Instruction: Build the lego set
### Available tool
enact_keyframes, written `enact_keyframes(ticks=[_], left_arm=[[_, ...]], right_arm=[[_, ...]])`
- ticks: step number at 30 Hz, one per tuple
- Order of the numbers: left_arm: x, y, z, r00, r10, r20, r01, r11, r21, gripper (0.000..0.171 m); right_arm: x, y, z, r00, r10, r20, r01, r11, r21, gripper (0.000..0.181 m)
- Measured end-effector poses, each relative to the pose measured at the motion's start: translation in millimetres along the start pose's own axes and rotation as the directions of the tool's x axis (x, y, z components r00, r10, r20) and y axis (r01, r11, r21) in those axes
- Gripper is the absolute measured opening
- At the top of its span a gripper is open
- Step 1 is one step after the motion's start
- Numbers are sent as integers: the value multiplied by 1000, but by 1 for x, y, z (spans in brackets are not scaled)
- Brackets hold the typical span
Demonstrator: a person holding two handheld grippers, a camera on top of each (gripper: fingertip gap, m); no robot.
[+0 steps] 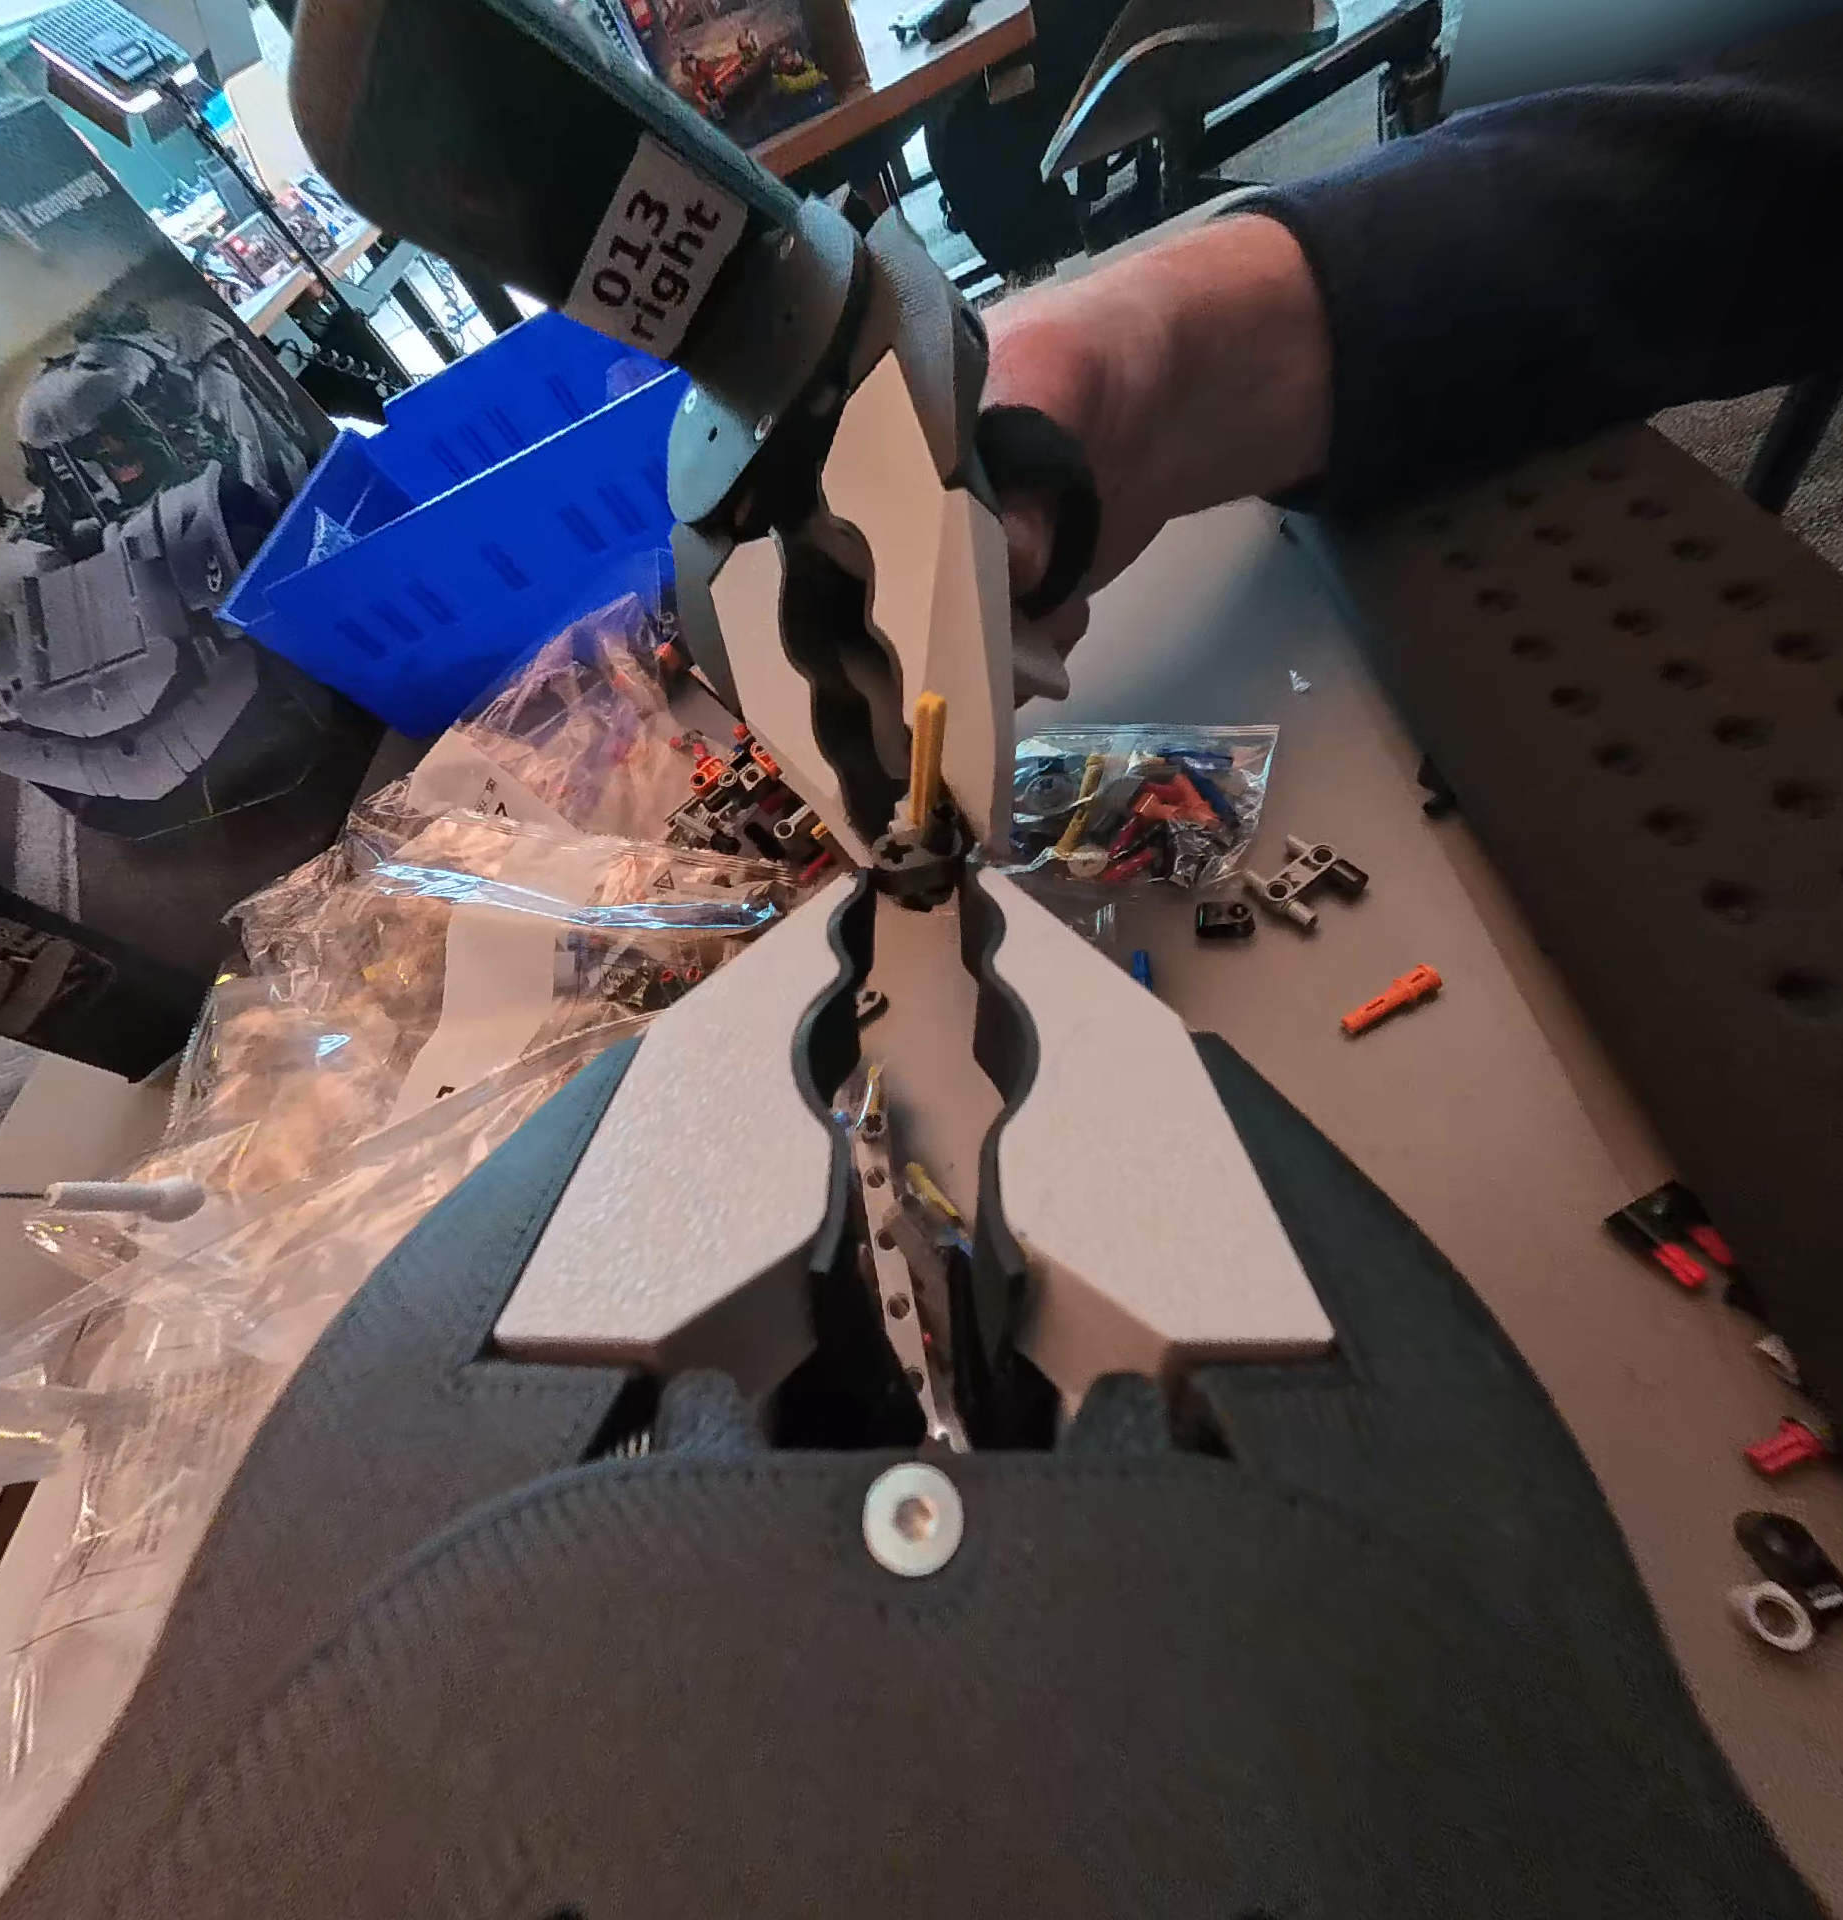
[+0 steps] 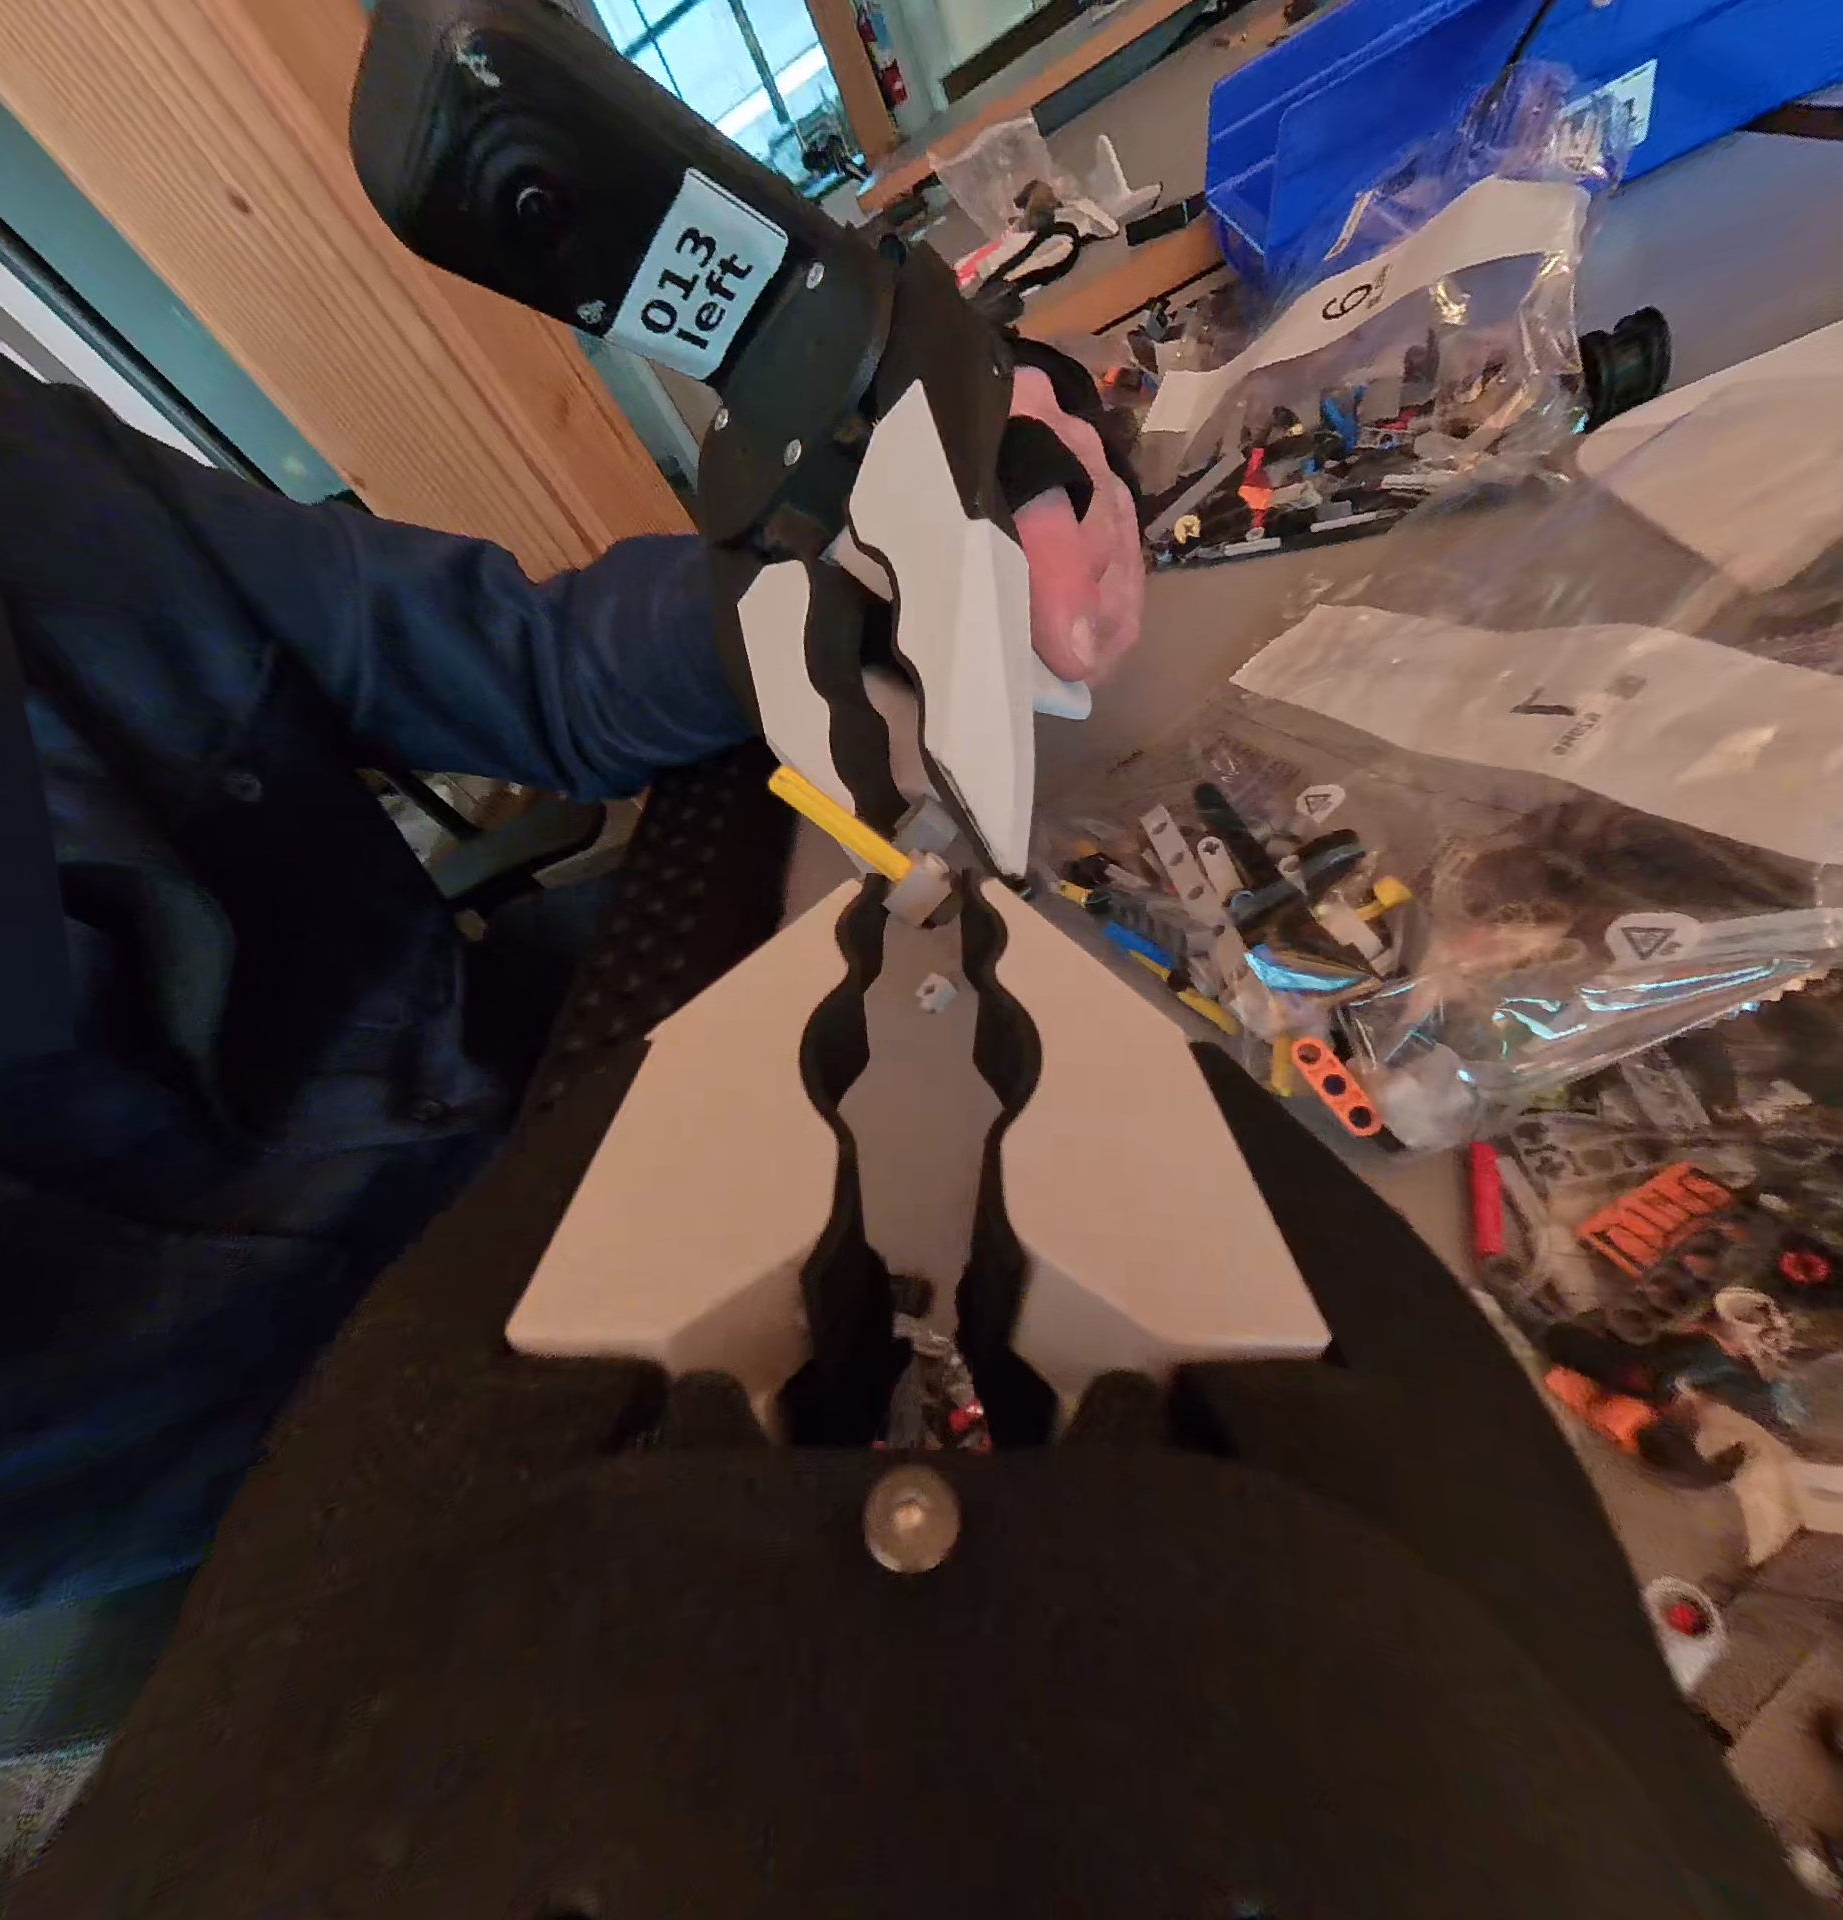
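Note:
A small grey and black connector assembly with a yellow axle through it is held in the air above the grey table. My left gripper is shut on its near side. My right gripper comes down from above, tip to tip with the left, and the axle stands up between its fingers. In the right wrist view my right gripper is shut on the grey connector. The yellow axle sticks out to the left. My left gripper pinches the connector's far end.
Clear bags of parts and empty wrappers lie around. Blue bins stand at the back. Loose pieces lie on the table: an orange pin, grey connectors, a small white piece. A perforated black board lies on the right.

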State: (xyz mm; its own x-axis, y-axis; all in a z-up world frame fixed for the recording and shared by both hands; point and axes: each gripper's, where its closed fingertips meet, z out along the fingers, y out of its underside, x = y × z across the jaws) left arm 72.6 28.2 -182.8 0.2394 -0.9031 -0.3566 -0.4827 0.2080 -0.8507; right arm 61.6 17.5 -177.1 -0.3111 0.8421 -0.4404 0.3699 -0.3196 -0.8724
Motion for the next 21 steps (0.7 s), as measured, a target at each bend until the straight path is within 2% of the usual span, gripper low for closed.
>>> enact_keyframes(ticks=[6,11,14,18,21], left_arm=[[0,0,1,1000,-16,-2,16,1000,5,13],[-2,1,1,1000,-32,2,32,999,4,13],[-4,6,2,999,-37,10,37,999,-15,13],[-2,7,1,999,-50,-10,49,999,-21,17],[1,8,0,987,-144,-71,144,990,1,19]], right_arm=[[0,0,-1,997,66,36,-66,998,11,12],[3,0,-1,998,53,14,-53,999,10,12],[10,2,-1,997,-28,-74,26,999,-27,12],[14,4,-2,960,-208,-188,191,976,-107,12],[14,6,-1,910,-341,-234,306,936,-176,12]])
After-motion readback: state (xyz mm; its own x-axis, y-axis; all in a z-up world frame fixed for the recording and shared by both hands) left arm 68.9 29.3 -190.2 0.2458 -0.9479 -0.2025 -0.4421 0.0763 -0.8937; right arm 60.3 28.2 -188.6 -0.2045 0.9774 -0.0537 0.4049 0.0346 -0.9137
